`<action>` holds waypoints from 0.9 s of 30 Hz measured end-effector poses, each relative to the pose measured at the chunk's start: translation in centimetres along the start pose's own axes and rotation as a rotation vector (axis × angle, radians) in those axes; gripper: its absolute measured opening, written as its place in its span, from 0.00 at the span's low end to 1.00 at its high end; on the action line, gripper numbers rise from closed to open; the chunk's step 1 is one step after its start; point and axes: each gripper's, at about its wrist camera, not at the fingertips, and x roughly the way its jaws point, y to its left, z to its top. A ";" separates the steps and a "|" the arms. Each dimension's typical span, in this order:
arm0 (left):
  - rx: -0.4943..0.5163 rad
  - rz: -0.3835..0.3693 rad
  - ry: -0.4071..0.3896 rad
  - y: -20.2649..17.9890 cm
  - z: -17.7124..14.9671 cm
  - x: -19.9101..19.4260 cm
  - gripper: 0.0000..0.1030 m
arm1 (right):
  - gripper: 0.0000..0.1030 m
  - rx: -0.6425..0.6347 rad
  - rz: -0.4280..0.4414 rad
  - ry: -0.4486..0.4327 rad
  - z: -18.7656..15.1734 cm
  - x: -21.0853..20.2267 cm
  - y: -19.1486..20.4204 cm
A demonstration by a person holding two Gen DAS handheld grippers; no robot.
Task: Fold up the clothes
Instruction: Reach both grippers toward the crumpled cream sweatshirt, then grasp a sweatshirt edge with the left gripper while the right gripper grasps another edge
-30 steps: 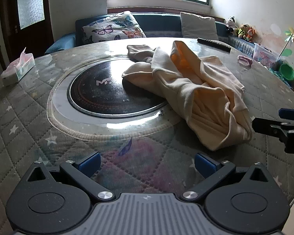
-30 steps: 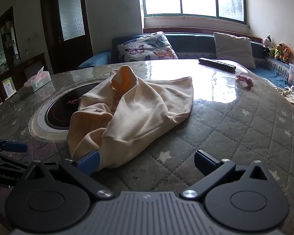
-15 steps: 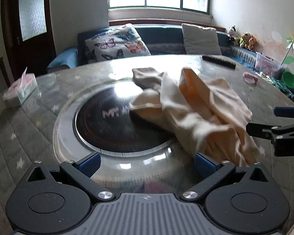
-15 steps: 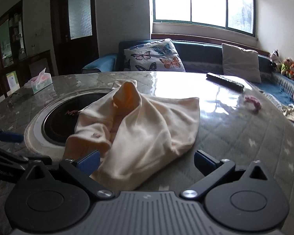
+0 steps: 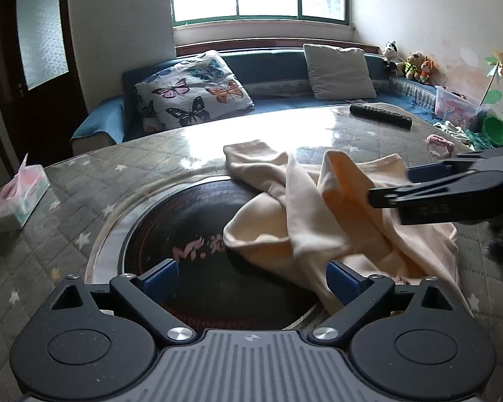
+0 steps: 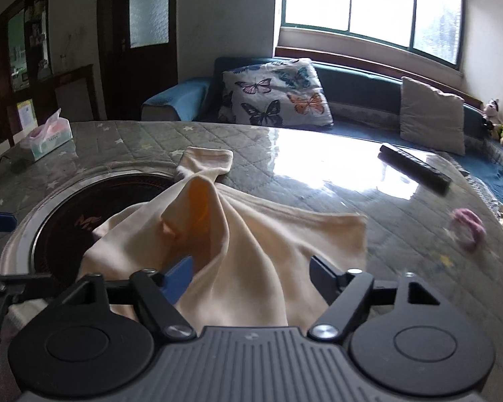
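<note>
- The garment point(image 6: 251, 244), soft cream knit, lies crumpled on my surface point(image 6: 369, 184), partly over the black round hob point(image 5: 191, 234).
- The hob's pinkish logo is too blurred to read.
- My left hand-held gripper point(image 5: 251, 278) has just been closing slightly; jaws apart, cloth at its right finger, no grip.
- My right hand-held gripper point(image 6: 251, 276) has just been closing, cloth between unpressed pads.
- Quilted star-print cover under glossy glass; tissue box point(image 6: 47, 139), remote point(image 6: 414, 169).
</note>
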 end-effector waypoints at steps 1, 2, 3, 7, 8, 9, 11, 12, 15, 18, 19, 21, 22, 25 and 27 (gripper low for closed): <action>0.004 -0.005 -0.001 0.0 0.4 0.3 0.92 | 0.67 -0.004 0.007 0.004 0.4 0.7 0.0; 0.007 -0.009 -0.003 0.0 0.7 0.7 0.90 | 0.62 -0.007 0.014 0.006 0.7 1.4 0.1; 0.011 -0.014 -0.003 -0.1 1.1 1.0 0.88 | 0.60 -0.010 0.020 0.008 1.0 2.0 0.2; 0.024 -0.038 -0.006 -0.5 2.8 2.7 0.83 | 0.27 -0.003 0.042 0.034 1.7 3.9 -0.2; 0.025 -0.048 -0.013 -0.6 3.2 3.0 0.82 | 0.15 0.008 0.045 0.035 1.7 4.0 -0.5; 0.023 -0.060 -0.019 -0.7 3.6 3.3 0.82 | 0.11 0.018 0.050 0.030 1.6 3.9 -0.8; 0.010 -0.092 -0.016 -0.8 4.5 4.3 0.82 | 0.05 0.031 0.056 0.019 1.4 3.2 -1.6; 0.005 -0.109 -0.009 -0.9 4.9 4.9 0.82 | 0.04 0.033 0.049 0.010 1.4 2.9 -1.8; 0.009 -0.131 0.021 -1.7 5.6 6.8 0.81 | 0.03 0.046 0.030 -0.015 1.1 1.6 -2.8; 0.020 -0.145 0.068 -2.3 5.5 8.6 0.65 | 0.03 0.079 0.001 -0.037 1.0 0.2 -4.2; 0.024 -0.152 0.085 -2.4 5.3 9.1 0.59 | 0.03 0.091 -0.006 -0.042 0.8 -0.3 -4.8; 0.021 -0.165 0.106 -2.5 4.9 9.7 0.34 | 0.02 0.115 -0.034 -0.057 0.5 -1.4 -5.9; 0.016 -0.170 0.113 -2.4 4.6 9.8 0.25 | 0.02 0.128 -0.049 -0.063 0.2 -2.0 -6.5; 0.011 -0.155 0.085 -2.0 4.0 8.8 0.11 | 0.02 0.179 -0.112 -0.089 -1.0 -4.1 -8.5; 0.014 -0.119 0.054 -1.5 3.7 7.5 0.10 | 0.02 0.222 -0.150 -0.094 -2.2 -5.5 -10.0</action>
